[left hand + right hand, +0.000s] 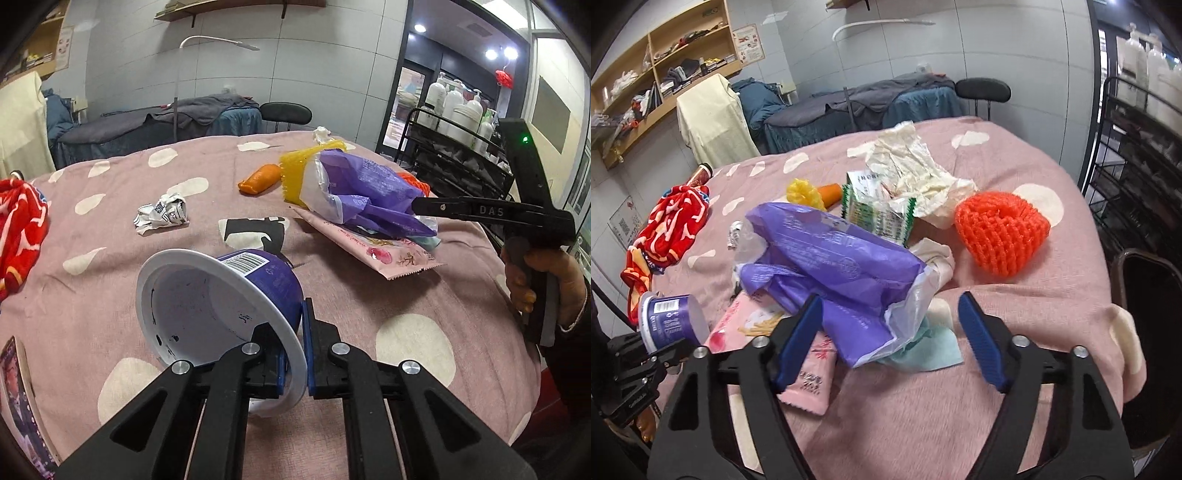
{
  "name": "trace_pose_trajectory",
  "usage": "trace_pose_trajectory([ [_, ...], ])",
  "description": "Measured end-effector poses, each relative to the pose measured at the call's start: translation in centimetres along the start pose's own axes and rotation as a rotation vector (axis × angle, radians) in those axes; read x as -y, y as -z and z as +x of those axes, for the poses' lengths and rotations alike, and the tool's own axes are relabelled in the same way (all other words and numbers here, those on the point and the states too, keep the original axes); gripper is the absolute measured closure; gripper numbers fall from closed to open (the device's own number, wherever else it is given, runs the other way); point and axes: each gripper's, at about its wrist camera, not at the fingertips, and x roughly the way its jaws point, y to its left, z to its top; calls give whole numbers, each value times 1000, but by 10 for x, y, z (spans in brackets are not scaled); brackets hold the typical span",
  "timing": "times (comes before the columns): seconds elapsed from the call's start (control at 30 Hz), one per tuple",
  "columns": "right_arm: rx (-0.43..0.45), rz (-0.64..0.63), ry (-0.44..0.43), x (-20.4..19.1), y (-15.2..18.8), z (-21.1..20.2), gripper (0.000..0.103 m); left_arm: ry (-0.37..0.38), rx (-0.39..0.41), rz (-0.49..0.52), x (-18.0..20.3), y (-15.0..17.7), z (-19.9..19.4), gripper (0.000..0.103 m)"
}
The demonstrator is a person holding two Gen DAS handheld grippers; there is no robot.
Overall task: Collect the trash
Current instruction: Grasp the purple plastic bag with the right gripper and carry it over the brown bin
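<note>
My left gripper [295,343] is shut on the rim of a purple and white plastic cup [221,302], tipped on its side above the pink spotted cover [369,295]; the cup also shows in the right wrist view [670,319]. My right gripper [890,339] is open, its blue pads on either side of the near end of a purple plastic bag [831,266], which lies on a pink snack wrapper [809,384]. The bag [365,184] and wrapper [380,247] also show in the left wrist view, with the right gripper [421,206] at the bag's end.
A crumpled white wrapper [162,218], an orange piece [260,179], a yellow mesh item [295,173], an orange knitted scrubber [1001,240], a green packet [879,210], crumpled white paper [916,173] and a red cloth [668,236] lie on the cover. A black wire rack [461,155] of bottles stands on the right.
</note>
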Motion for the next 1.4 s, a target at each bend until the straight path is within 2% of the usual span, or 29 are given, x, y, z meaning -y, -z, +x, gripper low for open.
trace_pose_trajectory([
  [0.03,-16,9,-10,3,0,4,44,-4,3,-5,1,0,0,95],
  [0.1,-33,24,-20,7,0,10,67,-11,8,-14,2,1,0,95],
  [0.17,-48,49,-32,10,1,15,78,-17,10,-17,2,1,0,95],
  [0.3,-14,58,-50,9,1,8,84,-21,16,-26,2,1,-1,95],
  [0.57,58,95,-54,9,11,-21,88,3,58,-38,5,-2,-12,95],
  [0.97,161,168,-63,23,28,-75,90,84,119,11,36,-17,-27,95],
  [1.2,220,218,-42,42,40,-104,91,149,127,52,59,-26,-23,95],
  [1.4,286,296,22,77,48,-134,91,213,141,116,88,-41,-16,95],
])
